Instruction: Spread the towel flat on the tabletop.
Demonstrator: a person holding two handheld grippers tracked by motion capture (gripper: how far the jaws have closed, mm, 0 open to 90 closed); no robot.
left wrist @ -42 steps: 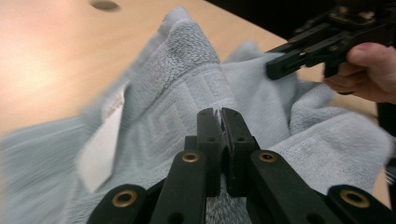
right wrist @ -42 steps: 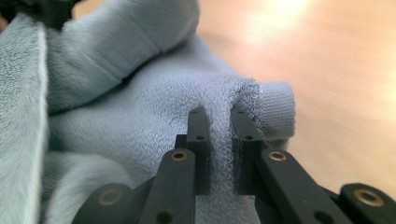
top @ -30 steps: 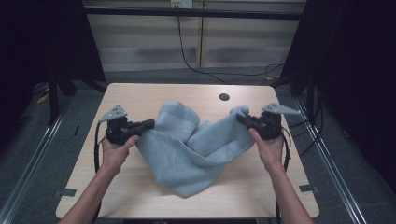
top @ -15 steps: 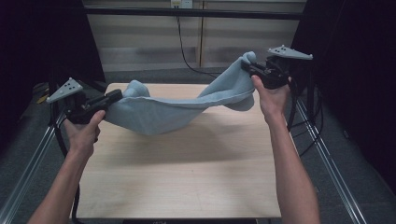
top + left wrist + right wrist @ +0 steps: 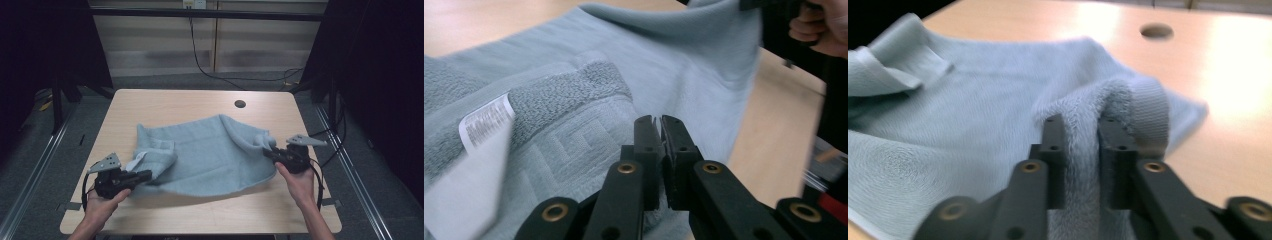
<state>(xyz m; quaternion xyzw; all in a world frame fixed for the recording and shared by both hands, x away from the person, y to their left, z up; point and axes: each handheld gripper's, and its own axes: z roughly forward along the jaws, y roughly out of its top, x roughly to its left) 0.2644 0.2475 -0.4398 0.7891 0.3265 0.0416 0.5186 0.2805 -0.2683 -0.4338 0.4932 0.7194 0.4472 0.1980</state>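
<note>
We see the towel [image 5: 210,152] as pale blue terry cloth, fuzzy and matt, with a smoother woven border band and a white paper-like label [image 5: 486,121]. The table [image 5: 165,105] looks like light wood laminate, smooth, slightly glossy, round hole [image 5: 240,104] at 1 o'clock. Gripper jaws: matt black plastic, brass-coloured rivets.

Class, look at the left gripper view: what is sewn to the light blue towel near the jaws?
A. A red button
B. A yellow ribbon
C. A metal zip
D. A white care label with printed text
D: a white care label with small printed lines sticks out from the towel beside its raised woven border.
</note>
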